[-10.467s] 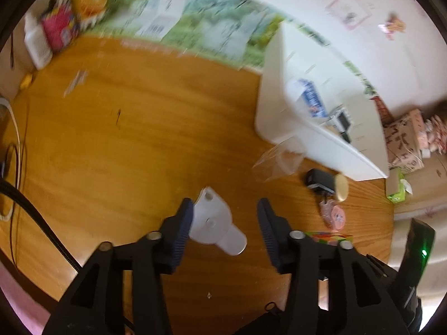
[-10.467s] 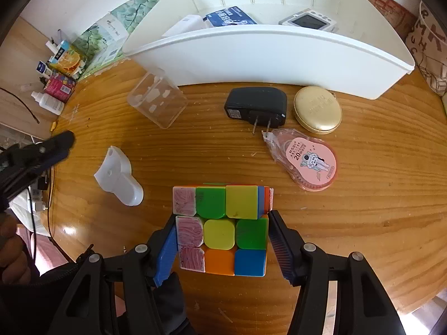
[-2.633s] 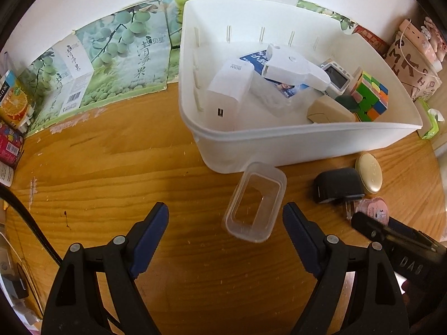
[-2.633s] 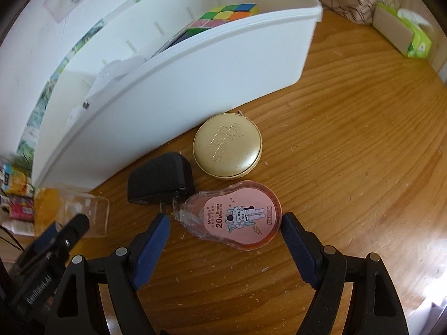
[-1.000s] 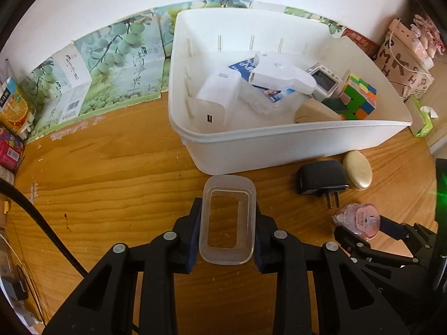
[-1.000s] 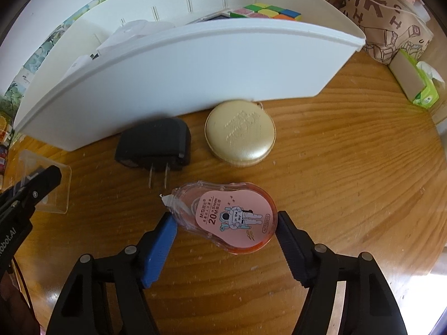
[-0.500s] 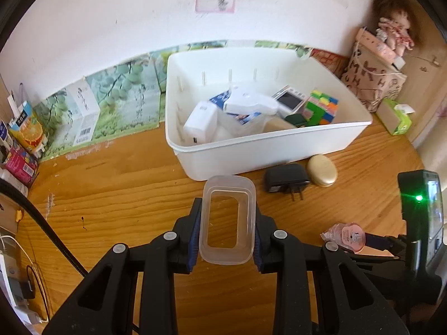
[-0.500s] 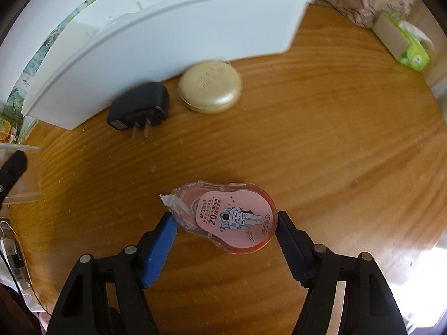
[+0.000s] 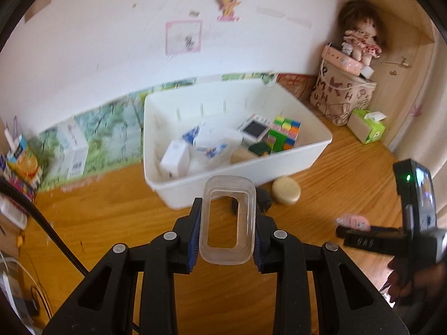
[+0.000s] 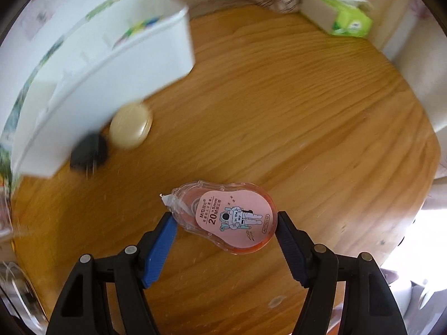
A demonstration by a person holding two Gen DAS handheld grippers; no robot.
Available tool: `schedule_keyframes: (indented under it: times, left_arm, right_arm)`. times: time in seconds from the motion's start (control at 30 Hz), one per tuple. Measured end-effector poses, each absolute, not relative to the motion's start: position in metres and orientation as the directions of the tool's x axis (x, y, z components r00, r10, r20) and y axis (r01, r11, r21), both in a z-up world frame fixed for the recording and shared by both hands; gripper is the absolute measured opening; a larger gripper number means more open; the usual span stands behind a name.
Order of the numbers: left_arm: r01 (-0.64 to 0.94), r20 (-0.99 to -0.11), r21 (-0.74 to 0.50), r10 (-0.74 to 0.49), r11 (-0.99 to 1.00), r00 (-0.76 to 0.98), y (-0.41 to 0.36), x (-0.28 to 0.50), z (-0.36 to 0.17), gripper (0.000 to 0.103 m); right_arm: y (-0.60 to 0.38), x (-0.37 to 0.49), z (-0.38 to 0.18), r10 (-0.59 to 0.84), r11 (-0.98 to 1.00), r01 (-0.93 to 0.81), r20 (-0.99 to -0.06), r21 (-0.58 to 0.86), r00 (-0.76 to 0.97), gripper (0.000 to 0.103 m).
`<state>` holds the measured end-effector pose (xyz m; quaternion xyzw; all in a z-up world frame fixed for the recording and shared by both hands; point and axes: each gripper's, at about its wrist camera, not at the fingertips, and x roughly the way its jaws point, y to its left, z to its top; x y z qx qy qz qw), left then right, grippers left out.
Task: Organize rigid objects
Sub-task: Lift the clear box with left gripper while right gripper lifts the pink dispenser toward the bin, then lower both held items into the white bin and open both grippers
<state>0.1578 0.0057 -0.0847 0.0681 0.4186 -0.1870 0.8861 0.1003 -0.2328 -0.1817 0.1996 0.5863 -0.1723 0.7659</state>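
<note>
Clear plastic, a small rectangular container (image 9: pixel 226 220), sits clamped between the blue-padded fingers of the left gripper (image 9: pixel 226 230), lifted above the wooden table (image 9: pixel 117 217) and in front of the white plastic bin (image 9: pixel 293 162). Inside that bin lie a multicoloured puzzle cube (image 9: pixel 283 134), a white charger block (image 9: pixel 174 160) and other small items, blurred. Just beside the bin's front wall rest a round gold tin (image 9: pixel 286 194) and a black plug adapter (image 10: pixel 89 153), side by side. The right gripper (image 10: pixel 226 229) is closed on a pink correction-tape dispenser (image 10: pixel 226 217), held off the tabletop. A green tissue pack (image 10: pixel 338 16) lies in the far corner.
</note>
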Motion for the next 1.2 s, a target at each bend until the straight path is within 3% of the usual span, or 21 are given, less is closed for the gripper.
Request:
schedule_keyframes:
  times: [0.3,0.57,0.93,1.2]
  left_arm:
    - [0.373,-0.677,-0.044,-0.302,0.927,0.671,0.007,0.190,-0.047,0.032]
    - [0.363,-0.568,-0.071,-0.337,0.929,0.751,0.008,0.215,-0.019,0.032]
    - [0.267,-0.455,-0.126,-0.295,0.955,0.840,0.007,0.240,-0.028,0.032]
    - [0.171,-0.464,-0.206,-0.250,0.964,0.850,0.014,0.261,-0.055,0.033]
  right_arm:
    - [-0.258,0.146,-0.110,-0.130,0.849,0.512,-0.884,0.135,0.449,0.072]
    - [-0.246,0.200,-0.060,-0.135,0.892,0.411,-0.758,0.188,0.638,0.072]
    - [-0.207,0.225,-0.052,-0.045,0.952,0.211,-0.579,0.221,0.814,0.072]
    - [-0.193,0.239,-0.062,0.049,0.981,0.045,-0.462,0.191,0.885,0.072]
